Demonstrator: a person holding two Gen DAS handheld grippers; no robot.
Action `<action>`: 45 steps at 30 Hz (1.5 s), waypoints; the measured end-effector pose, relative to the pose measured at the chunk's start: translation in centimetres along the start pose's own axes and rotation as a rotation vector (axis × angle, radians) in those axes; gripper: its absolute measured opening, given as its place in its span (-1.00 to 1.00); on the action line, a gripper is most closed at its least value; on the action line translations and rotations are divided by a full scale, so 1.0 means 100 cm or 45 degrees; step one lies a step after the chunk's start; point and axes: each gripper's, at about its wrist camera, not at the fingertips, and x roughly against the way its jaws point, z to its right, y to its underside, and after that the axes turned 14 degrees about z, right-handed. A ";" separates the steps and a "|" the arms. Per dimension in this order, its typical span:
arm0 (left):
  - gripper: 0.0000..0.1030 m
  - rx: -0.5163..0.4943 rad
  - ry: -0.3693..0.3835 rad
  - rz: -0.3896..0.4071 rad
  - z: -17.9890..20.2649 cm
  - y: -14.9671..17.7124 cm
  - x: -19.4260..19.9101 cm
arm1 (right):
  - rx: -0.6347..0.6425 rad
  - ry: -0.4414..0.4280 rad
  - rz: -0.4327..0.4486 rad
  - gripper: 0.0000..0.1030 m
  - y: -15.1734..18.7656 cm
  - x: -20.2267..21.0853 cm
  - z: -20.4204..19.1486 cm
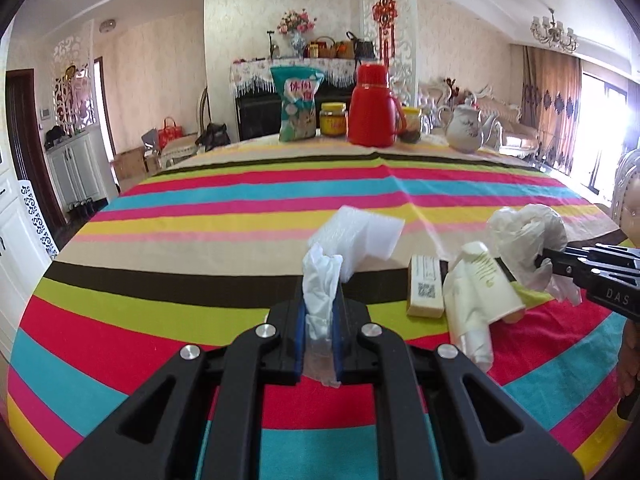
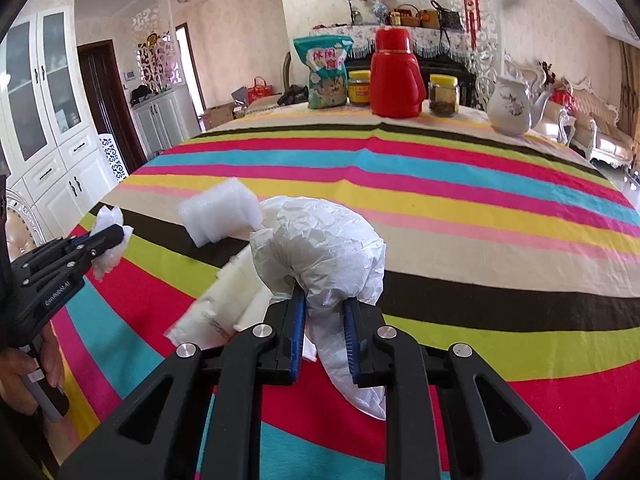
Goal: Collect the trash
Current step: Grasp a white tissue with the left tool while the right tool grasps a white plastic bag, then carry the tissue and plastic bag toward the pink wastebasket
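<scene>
Striped cloth in red, blue, yellow and green covers the bench [image 1: 200, 216] from the left wrist view; at the far edge stand a teal snack bag [image 1: 298, 104], a red thermos [image 1: 372, 106] and a white teapot [image 1: 466, 126], with a yellow-lidded jar [image 1: 333, 119] between bag and thermos and a second jar half hidden behind the thermos; up close, the left gripper [image 1: 319, 316] has its fingers clenched on a crumpled white tissue [image 1: 320, 284], whose lower end runs down between the blue pads and out of sight; just behind it lies a white foam sheet [image 1: 360, 236], partly masked by the tissue; to the right sit a small cream box [image 1: 426, 286] and a pale paper cup wrapped in plastic [image 1: 476, 292], touching each other; at the right edge the right gripper [image 1: 544, 260] comes in cut off, clamped on a white plastic bag [image 1: 528, 232].

Over to the right wrist view; the right gripper [image 2: 324, 312] grips that plastic bag [image 2: 320, 240], which balloons above the fingers and trails a tail below them, hiding much of the white litter [image 2: 228, 304] lying on the cloth to its left; that litter is blurred and hard to identify; the foam sheet [image 2: 218, 210] lies beyond; far left, the left gripper [image 2: 108, 240] holds its tissue [image 2: 108, 220] above the cloth, a hand [image 2: 24, 376] on its handle cropped by the frame.
</scene>
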 end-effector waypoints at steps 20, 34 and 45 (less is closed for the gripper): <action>-0.80 -0.024 0.103 0.219 0.031 -0.038 0.064 | 0.076 -0.089 0.221 -0.63 -0.040 0.064 -0.042; -0.79 0.020 0.079 0.255 -0.013 -0.038 0.126 | 0.264 -0.115 0.239 -0.63 -0.031 0.075 -0.113; -0.79 0.052 -0.067 0.222 -0.086 -0.004 0.173 | 0.398 -0.229 0.187 -0.63 -0.021 0.064 -0.191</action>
